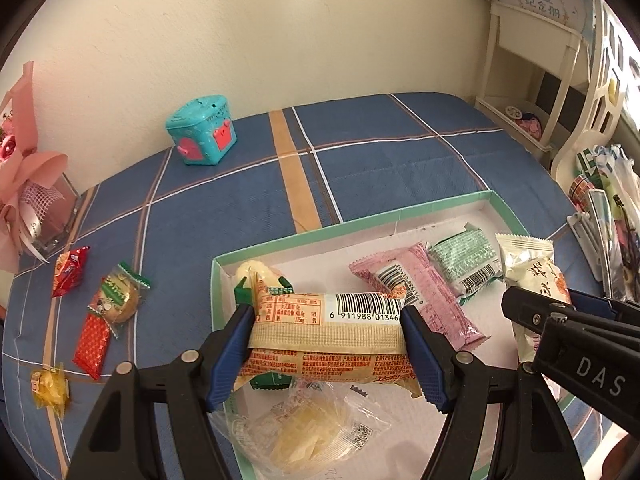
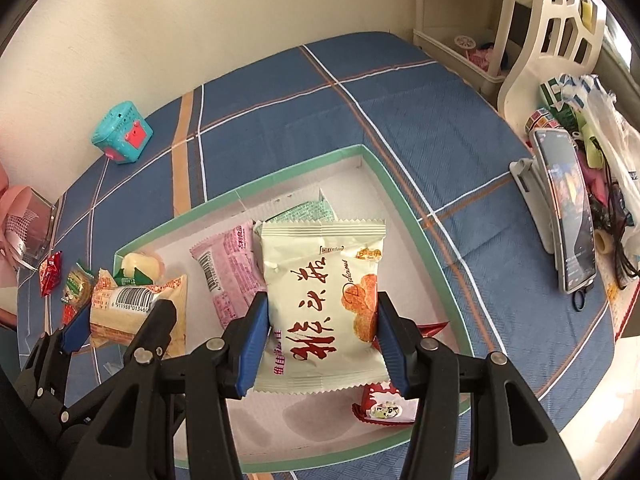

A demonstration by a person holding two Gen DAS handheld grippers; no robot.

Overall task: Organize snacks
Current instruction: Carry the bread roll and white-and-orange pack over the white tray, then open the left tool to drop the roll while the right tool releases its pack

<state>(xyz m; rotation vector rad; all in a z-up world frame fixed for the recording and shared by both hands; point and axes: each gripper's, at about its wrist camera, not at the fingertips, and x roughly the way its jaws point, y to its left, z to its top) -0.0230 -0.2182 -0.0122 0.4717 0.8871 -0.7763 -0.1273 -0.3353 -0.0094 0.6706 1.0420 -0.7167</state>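
Snacks hang over the green-rimmed box (image 2: 404, 196): left gripper (image 1: 326, 344) clamps an orange wafer pack (image 1: 326, 320), right gripper (image 2: 322, 342) pinches a cream biscuit packet (image 2: 320, 300), apparently ready for dropping in.

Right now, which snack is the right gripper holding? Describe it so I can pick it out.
Start at the green-rimmed tray on the blue plaid cloth. Above its middle, the right gripper clamps a cream packet, upright. Big red brush characters and an orange cracker picture distinguish it from the pink packet alongside.
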